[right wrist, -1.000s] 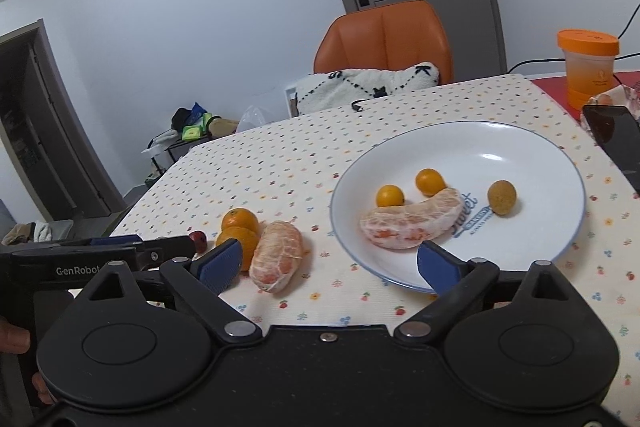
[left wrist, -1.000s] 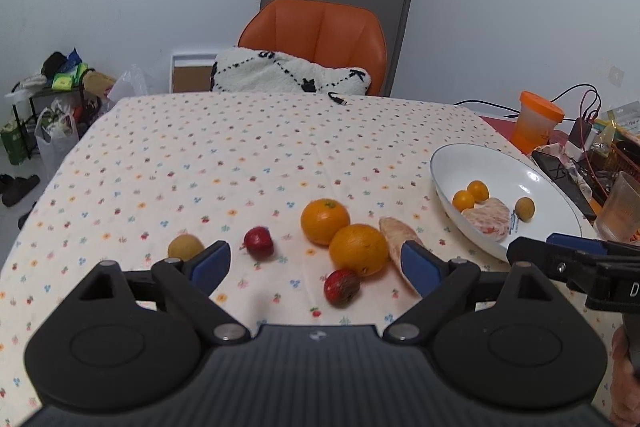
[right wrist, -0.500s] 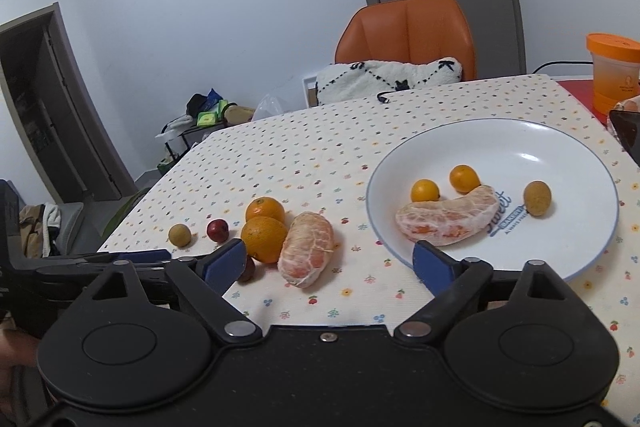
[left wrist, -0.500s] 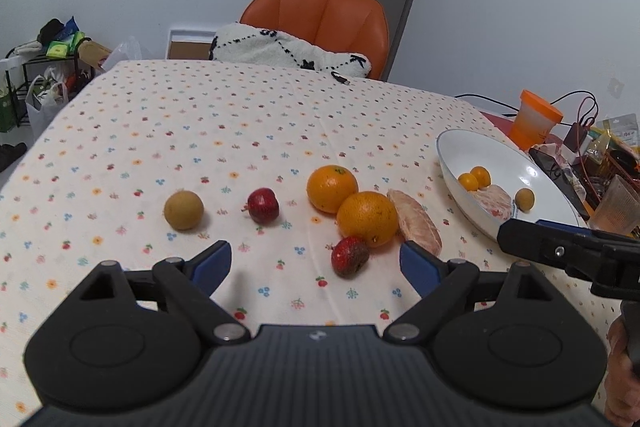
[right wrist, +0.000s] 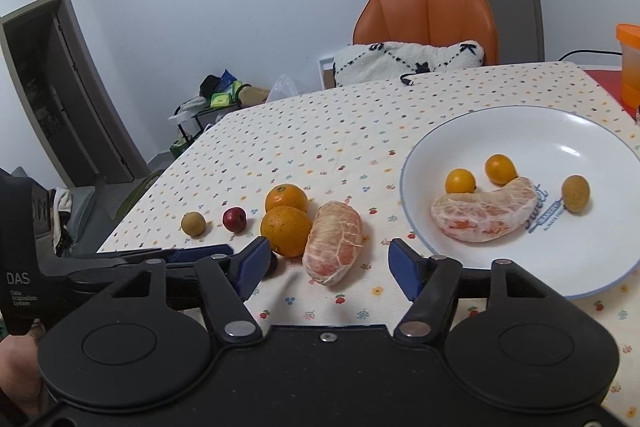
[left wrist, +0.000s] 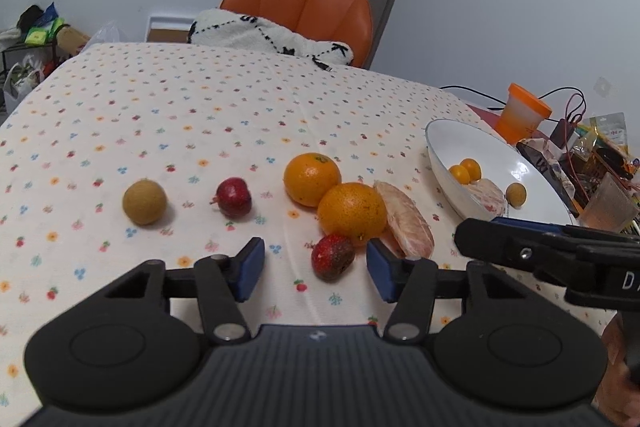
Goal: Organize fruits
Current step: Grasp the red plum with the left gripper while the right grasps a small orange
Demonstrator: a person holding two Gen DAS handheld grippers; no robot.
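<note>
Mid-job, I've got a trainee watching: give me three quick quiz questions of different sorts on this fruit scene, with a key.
1. How many fruit pieces lie in the plate?
2. True or false: the left claw is shut on the red fruit in front of it.
3. Which fruit touches the near orange? A) the brown fruit B) the far orange C) the far red fruit

Key: 1) four: two small orange fruits, a peeled segment and a brown fruit. 2) false: it is open, with the fruit lying ahead between its tips. 3) B.
</note>
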